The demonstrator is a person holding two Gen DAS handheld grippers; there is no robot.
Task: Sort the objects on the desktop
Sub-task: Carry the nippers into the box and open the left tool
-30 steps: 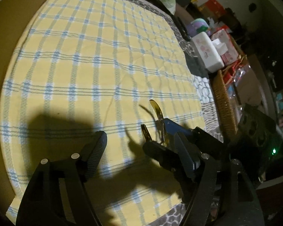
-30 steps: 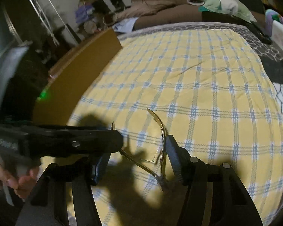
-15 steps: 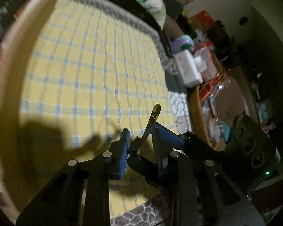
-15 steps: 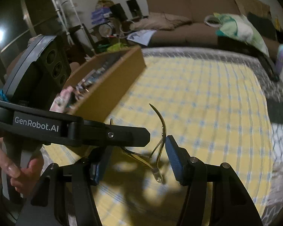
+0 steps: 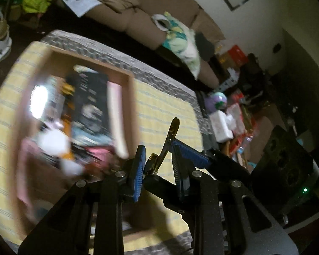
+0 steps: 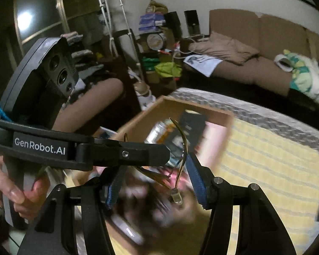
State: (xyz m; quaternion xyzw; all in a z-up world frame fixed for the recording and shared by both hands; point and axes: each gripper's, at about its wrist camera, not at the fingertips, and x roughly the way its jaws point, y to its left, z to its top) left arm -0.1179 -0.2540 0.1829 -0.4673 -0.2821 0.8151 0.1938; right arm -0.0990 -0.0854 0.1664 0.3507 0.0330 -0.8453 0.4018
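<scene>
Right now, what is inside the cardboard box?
The cardboard box holds a black printed package, a long pale pink item and other pink and white things, too blurred to name. Its floor is covered.

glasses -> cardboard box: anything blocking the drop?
Nothing visible does. The glasses hang between both grippers, the left gripper pinching one temple, right above the open cardboard box. The box already holds blurred items, including a dark package, so they would land on top of those.
</scene>
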